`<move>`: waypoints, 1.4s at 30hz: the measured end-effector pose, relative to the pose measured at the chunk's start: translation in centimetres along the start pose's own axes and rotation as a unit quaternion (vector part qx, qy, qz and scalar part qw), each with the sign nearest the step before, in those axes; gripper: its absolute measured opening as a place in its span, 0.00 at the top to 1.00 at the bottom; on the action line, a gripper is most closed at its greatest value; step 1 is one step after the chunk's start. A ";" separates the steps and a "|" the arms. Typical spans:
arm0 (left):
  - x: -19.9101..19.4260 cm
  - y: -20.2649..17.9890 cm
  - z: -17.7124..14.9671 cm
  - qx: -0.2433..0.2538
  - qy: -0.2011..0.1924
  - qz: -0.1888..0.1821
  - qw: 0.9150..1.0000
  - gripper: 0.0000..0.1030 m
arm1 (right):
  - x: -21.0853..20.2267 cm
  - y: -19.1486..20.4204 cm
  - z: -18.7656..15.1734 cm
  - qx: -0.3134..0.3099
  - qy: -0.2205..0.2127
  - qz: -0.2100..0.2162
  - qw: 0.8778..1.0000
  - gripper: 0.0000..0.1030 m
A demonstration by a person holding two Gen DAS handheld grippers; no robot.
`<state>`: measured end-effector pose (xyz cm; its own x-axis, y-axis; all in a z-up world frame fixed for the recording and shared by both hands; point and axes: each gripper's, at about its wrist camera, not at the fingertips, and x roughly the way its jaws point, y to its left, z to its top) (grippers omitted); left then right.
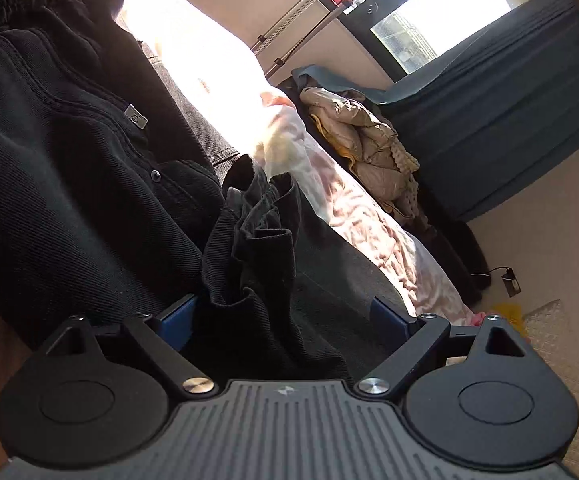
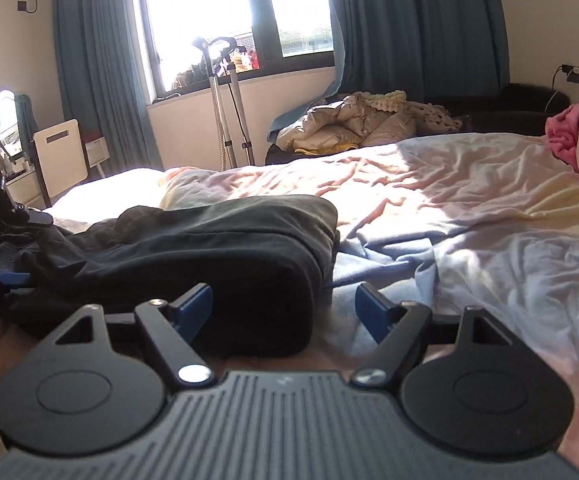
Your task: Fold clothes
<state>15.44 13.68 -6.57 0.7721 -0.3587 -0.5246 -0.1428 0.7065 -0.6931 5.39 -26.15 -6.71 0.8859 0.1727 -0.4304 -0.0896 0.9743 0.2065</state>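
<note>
Both tools spread wide, gripping nothing: left tool straddles bunched black twill trousers at frame centre, mid-fold; next, clamp that hem

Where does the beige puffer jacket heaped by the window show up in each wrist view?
Left wrist view: the beige puffer jacket sits right of centre, beyond the sunlit bed edge.
Right wrist view: the jacket lies upper centre, behind the bed, below the window.
Shared landmark: the blue curtain beside it.
</note>
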 end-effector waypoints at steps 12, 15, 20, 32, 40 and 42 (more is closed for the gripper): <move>2.7 -1.3 0.1 0.030 -0.020 0.015 0.999 0.51 | 3.2 -0.1 -0.6 0.056 -0.012 0.054 0.997 0.22; 2.8 -0.7 0.0 0.023 -0.034 0.027 0.999 0.77 | 3.3 0.7 -0.6 0.042 -0.028 0.059 0.997 0.21; -1.2 -0.8 -0.1 0.009 -0.070 -0.003 0.998 0.85 | 3.7 1.5 -0.7 0.040 -0.029 0.062 0.997 0.21; -3.3 -1.1 -2.9 0.065 -0.046 0.120 0.990 0.83 | 2.1 2.0 -0.9 0.026 -0.023 0.096 0.995 0.20; -7.8 -3.7 -4.7 0.125 -0.095 0.143 0.977 0.75 | 2.1 1.8 -0.1 0.020 -0.039 0.106 0.993 0.39; -8.3 -4.8 -5.2 0.156 -0.110 0.147 0.970 0.75 | 2.4 1.7 0.4 0.021 -0.044 0.103 0.993 0.54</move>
<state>6.47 10.10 -1.47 0.8450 0.0021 -0.5348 -0.2100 0.9210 -0.3281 7.51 -24.10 -7.00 0.8869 0.3537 -0.2972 -0.2568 0.9122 0.3193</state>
